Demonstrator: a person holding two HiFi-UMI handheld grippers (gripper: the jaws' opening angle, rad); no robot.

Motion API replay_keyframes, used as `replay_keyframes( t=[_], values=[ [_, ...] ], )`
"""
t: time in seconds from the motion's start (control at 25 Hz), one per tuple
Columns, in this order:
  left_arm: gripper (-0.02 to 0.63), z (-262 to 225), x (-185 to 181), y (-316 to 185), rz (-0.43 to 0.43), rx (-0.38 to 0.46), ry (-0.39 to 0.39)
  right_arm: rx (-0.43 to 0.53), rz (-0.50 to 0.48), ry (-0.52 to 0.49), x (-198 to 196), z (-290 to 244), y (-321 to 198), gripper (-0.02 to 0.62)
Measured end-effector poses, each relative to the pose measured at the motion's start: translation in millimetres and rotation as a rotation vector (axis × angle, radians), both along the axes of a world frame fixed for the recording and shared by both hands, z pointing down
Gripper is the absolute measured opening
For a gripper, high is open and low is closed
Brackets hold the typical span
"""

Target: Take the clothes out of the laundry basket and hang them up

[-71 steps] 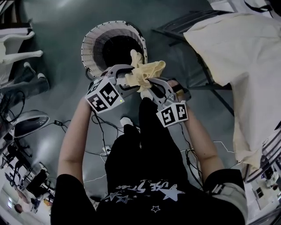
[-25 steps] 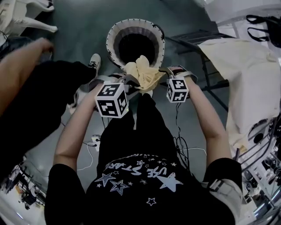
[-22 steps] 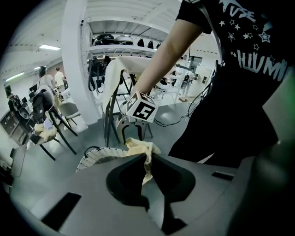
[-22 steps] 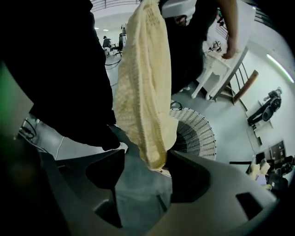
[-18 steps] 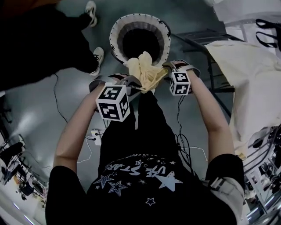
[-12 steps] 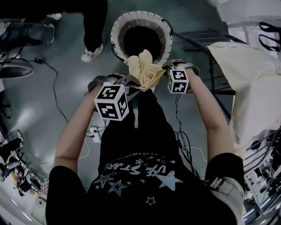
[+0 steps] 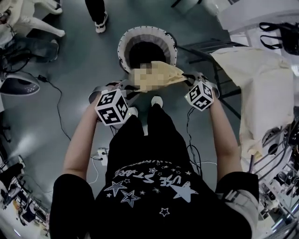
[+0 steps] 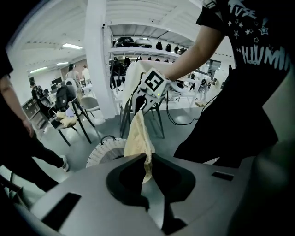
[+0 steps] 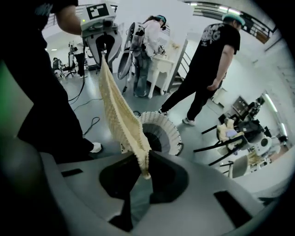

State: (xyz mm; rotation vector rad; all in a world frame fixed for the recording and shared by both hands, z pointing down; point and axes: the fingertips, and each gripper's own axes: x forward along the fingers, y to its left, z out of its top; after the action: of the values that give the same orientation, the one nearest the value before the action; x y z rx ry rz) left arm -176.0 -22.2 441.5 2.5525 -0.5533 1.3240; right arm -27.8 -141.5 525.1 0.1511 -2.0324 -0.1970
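Cream garment [image 7: 170, 73], left part blurred

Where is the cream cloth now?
Head view centre: the cream cloth stretches between left tool and right tool, whose jaws have just been closing on it, above the laundry basket.

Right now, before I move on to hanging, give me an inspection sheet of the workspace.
Surface: grey floor, no table in view.
Job's things: laundry basket on the floor ahead, inside dark; yellow cloth stretched between both grippers.
Clutter: white power strip by the wearer's feet.
Grippers: left gripper shut on the cloth; right gripper has just been closing, now pinching the cloth's other end.
Cables: dark cable across the floor at left.
Surroundings: cream garment draped over a dark rack at right; another person's legs beyond the basket.
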Motion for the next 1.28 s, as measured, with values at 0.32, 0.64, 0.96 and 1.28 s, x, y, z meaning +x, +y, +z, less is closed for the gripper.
replay_keyframes(
  t=[0.32, 0.64, 0.96, 1.28],
  values=[
    [0.044, -82.9, -21.2, 5.7, -0.056, 0.215, 0.039, 0.227, 0.153, -0.088, 12.8, -132.5, 43.4, 0.048],
    [0.044, -180.6, -16.6, 19.9, -0.047, 0.482, 0.063, 0.342, 0.311, -0.133, 33.9, -252.1, 112.8, 0.048],
    [0.044, -213.9, 51.5, 21.9, 0.044, 0.597, 0.208, 0.412, 0.521, -0.104, 102.4, -287.0, 185.1, 0.049],
    [0.044, -267.2, 154.4, 34.8, 0.147, 0.694, 0.247, 0.452, 0.728, -0.189, 186.0, -323.2, 249.0, 0.048]
  ],
)
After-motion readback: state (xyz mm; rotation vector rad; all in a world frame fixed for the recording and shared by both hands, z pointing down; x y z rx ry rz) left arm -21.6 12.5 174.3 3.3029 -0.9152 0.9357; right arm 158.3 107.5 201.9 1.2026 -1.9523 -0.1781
